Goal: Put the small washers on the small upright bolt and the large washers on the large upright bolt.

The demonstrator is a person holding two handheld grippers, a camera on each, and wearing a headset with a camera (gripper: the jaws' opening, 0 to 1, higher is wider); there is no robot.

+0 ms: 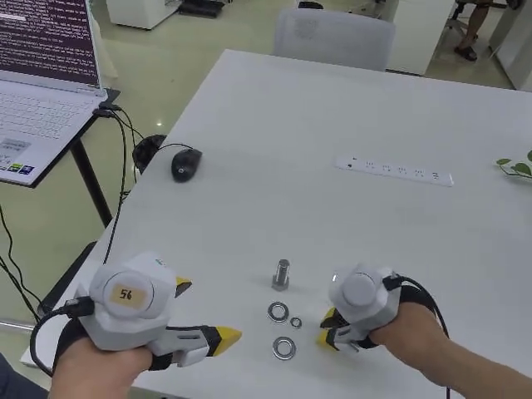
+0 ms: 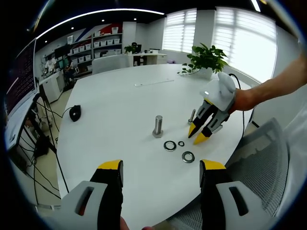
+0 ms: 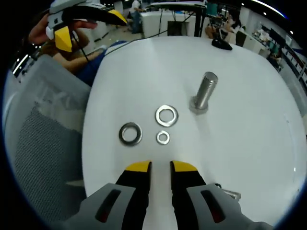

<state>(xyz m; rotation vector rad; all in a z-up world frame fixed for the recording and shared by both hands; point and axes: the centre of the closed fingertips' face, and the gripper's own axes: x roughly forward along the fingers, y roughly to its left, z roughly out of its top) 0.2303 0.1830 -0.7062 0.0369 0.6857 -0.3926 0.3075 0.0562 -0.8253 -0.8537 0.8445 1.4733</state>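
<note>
Both grippers are at the near edge of the white table [image 1: 332, 125]. The left gripper [image 2: 162, 168] hovers at near left with its jaws wide apart and nothing between them. At near right, the right gripper [image 3: 160, 166] is held low over the table. Its jaws are drawn close with a slim gap showing, they are empty, and the tips point toward the washers. The large bolt [image 1: 282, 273] stands upright between the two grippers, a little farther out. Three washers lie flat on the table just on the near side of it. One large washer [image 1: 278, 312] is closest to the bolt, a small washer [image 1: 296, 322] is just to its right, and a second large washer [image 1: 284, 347] is nearest me. All three lie apart from one another, and none is on a bolt yet. In the left gripper view I see a thinner upright bolt [image 2: 193, 115] just behind the right gripper, partly hidden by it. Farther off are a black mouse [image 1: 185, 164] at left and a white power strip [image 1: 395, 170] at far right. A laptop [image 1: 37, 91] sits on a side stand beyond the left edge, and a grey chair [image 1: 332, 37] is at the far edge.
</note>
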